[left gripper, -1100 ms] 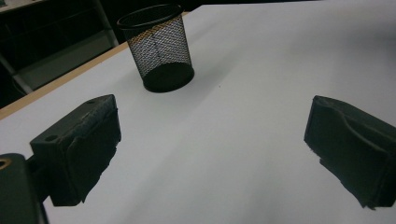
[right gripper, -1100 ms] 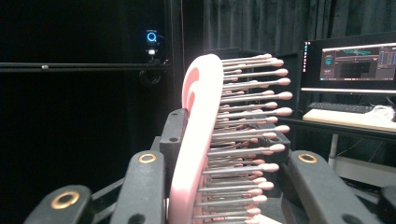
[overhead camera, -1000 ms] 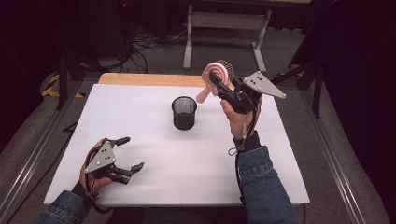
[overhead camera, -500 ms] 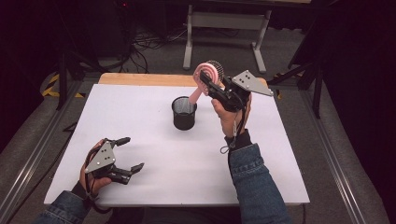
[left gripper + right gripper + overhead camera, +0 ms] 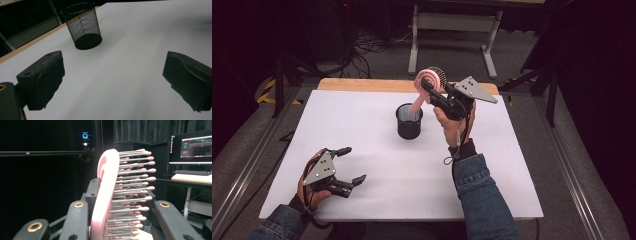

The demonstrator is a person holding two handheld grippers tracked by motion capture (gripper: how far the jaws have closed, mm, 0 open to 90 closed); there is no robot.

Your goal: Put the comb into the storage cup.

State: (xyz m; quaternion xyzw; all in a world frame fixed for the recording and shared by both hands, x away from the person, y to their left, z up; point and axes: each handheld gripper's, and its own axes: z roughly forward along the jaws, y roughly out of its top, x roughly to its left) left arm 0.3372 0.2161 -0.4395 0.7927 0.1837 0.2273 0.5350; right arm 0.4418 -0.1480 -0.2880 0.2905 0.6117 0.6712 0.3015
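A pink hairbrush [image 5: 430, 79] with metal bristles is tilted in the air, head up, and its handle slants down to the rim of a black mesh cup [image 5: 409, 121]. Whether the handle's tip is inside the cup I cannot tell. My right gripper [image 5: 428, 89] is shut on the brush just below its head, right of and above the cup. In the right gripper view the brush [image 5: 107, 195] stands upright between the jaws, bristles to the right. My left gripper [image 5: 353, 164] rests open near the table's front left corner. The left gripper view looks past its wide-apart jaws at the cup [image 5: 83, 26].
The white table [image 5: 362, 110] has a wooden strip [image 5: 362, 84] along its far edge. A grey metal stand [image 5: 452, 22] and cables lie on the floor behind it. A lit monitor [image 5: 197, 147] stands on a desk in the right gripper view.
My right gripper has carried the hairbrush left toward the cup, bringing the handle down to its rim. The left gripper has stayed still.
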